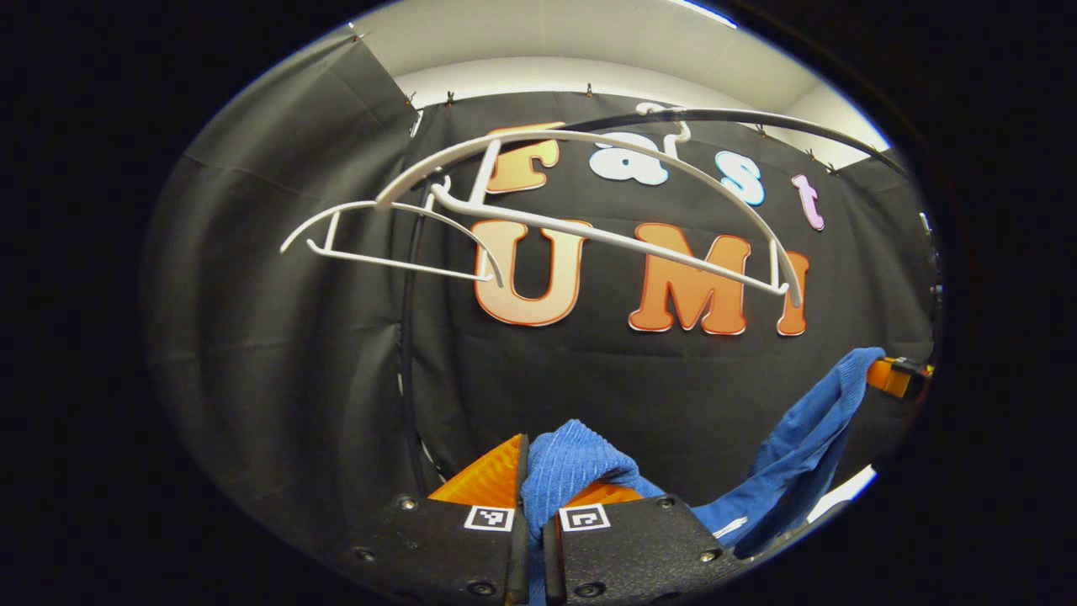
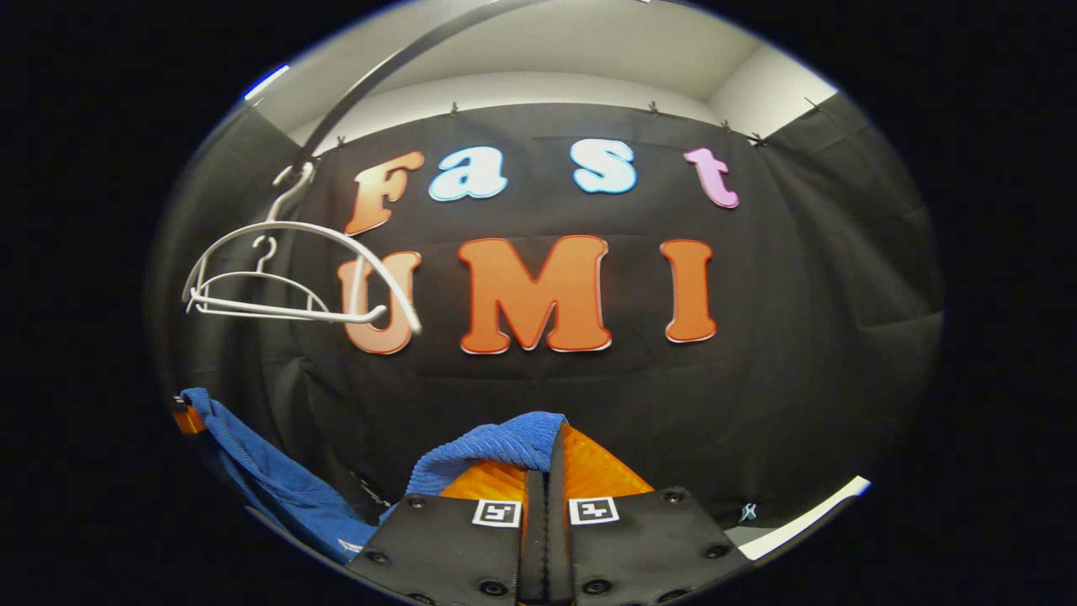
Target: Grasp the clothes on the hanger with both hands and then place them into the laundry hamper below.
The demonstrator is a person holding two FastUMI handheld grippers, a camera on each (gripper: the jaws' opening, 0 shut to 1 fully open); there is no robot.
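While both grippers' jaws pinched the blue cloth (image 1: 572, 467), two bare white hangers (image 1: 589, 202) hung above; square coded markers showed no readable writing.

**Garment strung between my two tongs, hangers overhead**

In the left gripper view, my left tongs (image 1: 528, 488) sit at the bottom with a fold of the garment (image 1: 572, 467) pinched between their fingers. From there the cloth runs off to my right and up to the right tongs (image 1: 896, 376) at the far edge. Above hang two hangers: the nearer hanger (image 1: 606, 151) on the rail (image 1: 757, 119), the farther hanger (image 1: 379, 244) left of it and behind. In the right gripper view, the cloth drapes over my right tongs' left finger (image 2: 492, 480) and trails down to the left.
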